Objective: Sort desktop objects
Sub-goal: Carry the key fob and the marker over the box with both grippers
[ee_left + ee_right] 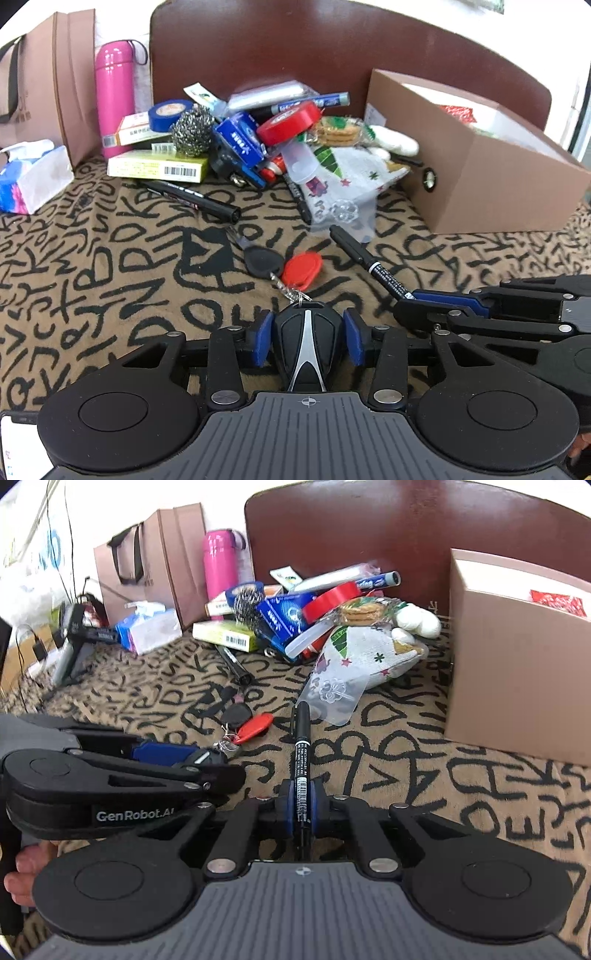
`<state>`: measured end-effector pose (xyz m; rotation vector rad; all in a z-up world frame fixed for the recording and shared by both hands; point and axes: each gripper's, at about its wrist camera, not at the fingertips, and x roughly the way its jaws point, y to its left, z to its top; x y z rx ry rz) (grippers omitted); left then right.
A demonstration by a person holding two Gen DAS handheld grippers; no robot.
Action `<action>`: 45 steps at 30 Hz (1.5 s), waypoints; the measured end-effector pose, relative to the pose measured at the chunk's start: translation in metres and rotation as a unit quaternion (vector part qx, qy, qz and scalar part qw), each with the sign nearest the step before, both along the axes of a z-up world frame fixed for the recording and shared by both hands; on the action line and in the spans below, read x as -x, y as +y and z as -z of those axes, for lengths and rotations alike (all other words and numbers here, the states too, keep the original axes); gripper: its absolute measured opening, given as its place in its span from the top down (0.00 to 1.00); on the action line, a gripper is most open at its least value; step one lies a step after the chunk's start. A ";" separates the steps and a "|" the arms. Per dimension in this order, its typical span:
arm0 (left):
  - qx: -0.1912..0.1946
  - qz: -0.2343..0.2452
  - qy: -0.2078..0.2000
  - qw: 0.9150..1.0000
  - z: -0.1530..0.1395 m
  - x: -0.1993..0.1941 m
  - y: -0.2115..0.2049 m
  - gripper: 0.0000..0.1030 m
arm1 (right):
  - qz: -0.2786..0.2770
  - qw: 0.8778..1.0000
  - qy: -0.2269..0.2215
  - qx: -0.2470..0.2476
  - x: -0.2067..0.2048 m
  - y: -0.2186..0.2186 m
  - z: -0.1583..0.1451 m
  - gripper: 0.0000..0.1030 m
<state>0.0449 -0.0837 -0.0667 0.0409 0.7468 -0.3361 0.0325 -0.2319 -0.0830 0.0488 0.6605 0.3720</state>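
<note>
Gripping w/ both tools: our left gripper (pixel 307 336) is clamped on the black key fob (pixel 306 349), blue pads tight on both sides; its key ring w/ the red tag (pixel 301 271) and black key (pixel 263 260) trails ahead on the patterned cloth (pixel 110 295). Our right gripper (pixel 302 805) is clenched on a black marker (pixel 302 760), tip pointing toward the clutter pile, brown box (pixel 517 686) off to the right.
</note>
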 end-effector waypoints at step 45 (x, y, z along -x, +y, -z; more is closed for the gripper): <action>0.068 0.108 -0.121 0.984 -0.162 -0.126 -0.200 0.59 | 0.180 0.972 -0.150 -0.013 -0.057 -0.165 -0.099 0.90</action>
